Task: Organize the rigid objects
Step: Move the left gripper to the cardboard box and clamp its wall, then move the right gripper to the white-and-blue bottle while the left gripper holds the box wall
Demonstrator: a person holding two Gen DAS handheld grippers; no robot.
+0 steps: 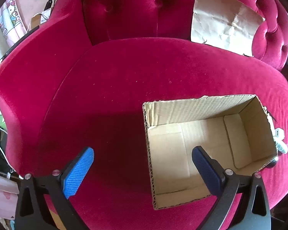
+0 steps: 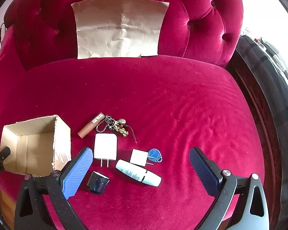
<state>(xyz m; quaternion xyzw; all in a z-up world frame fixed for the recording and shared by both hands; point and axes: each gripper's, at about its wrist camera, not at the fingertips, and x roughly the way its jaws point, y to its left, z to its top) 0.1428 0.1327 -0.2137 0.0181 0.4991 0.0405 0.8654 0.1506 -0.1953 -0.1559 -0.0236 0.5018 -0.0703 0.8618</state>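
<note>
Both tools — left (image 1: 143,169), right (image 2: 141,169) — wide apart, empty | cardboard box (image 1: 201,109) open-topped, bare inside — white charger (image 2: 105,146) beside it

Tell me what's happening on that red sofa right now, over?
Left gripper and right gripper both open, holding nothing. Open brown cardboard box empty. Large white plug charger, white tube, brown lipstick tube loose beside it. Nothing blocking.

Left black two-finger gripper w/ blue pads (image 1: 143,169): spread wide, nothing held. Right black two-finger gripper w/ blue pads (image 2: 141,169): same, wide apart, nothing held.
</note>
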